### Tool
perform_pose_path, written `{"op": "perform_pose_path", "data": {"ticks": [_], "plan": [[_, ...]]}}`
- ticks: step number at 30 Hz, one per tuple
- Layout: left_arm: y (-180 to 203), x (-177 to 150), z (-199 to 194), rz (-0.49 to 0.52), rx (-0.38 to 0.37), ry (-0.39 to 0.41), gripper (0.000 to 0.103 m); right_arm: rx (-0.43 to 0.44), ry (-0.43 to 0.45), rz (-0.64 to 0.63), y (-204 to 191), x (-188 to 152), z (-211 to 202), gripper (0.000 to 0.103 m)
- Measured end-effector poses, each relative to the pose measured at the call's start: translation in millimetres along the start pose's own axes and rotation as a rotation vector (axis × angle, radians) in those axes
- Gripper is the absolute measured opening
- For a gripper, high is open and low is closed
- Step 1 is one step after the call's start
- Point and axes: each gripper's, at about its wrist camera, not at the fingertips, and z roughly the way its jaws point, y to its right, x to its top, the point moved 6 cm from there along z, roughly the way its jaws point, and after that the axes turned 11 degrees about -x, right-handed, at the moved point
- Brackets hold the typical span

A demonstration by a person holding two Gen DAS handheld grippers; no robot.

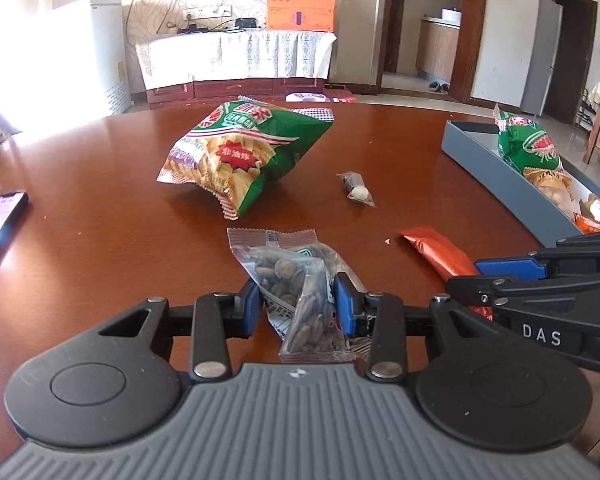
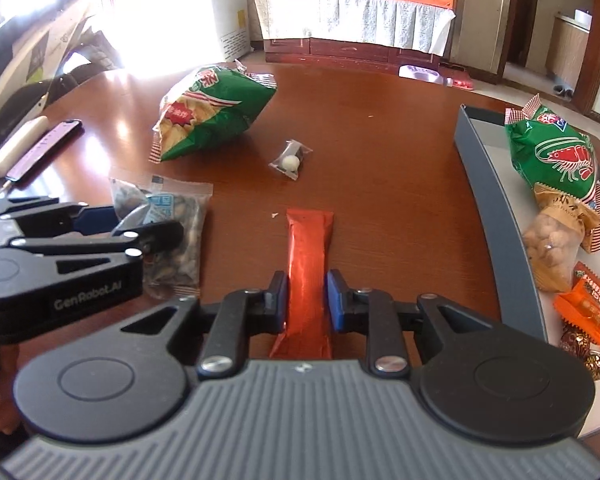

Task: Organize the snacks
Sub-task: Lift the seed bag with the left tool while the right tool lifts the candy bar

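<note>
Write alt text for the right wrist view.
The right gripper is clamped on an orange-red snack stick packet on a brown wooden table. Beside it, the left gripper grips a clear bag of seeds; a green chip bag lies beyond, a grey tray of snacks at right.

Close wrist views, shared table [image 1: 100,184]

At lower centre, the right gripper [image 2: 307,300] clamps an orange snack stick [image 2: 308,264] on the wooden table [image 2: 380,152]. The left gripper [image 2: 156,236] at the left edge covers a seed packet [image 2: 180,208]. A grey tray [image 2: 496,216] of snacks fills the right side.
</note>
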Motion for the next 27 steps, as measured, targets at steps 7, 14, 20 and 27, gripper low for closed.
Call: {"op": "perform_pose_path", "data": {"ticks": [7, 14, 20, 27], "plan": [[-7.7, 1.9, 4.4, -0.018, 0.043, -0.001, 0.074, -0.042, 0.032, -0.014, -3.4, 7.4, 11.6, 0.042], [-0.2, 3.7, 7.7, -0.023, -0.060, 0.009, 0.045, -0.007, 0.030, -0.037, -9.9, 8.4, 6.9, 0.024], [7.4, 3.7, 6.2, -0.015, -0.064, 0.006, 0.043, 0.028, 0.047, 0.025, 0.3, 7.9, -8.3, 0.024], [22.3, 7.6, 2.4, 0.020, -0.051, 0.016, 0.042, 0.048, 0.066, 0.051, 9.0, 10.7, -20.4, 0.024]]}}
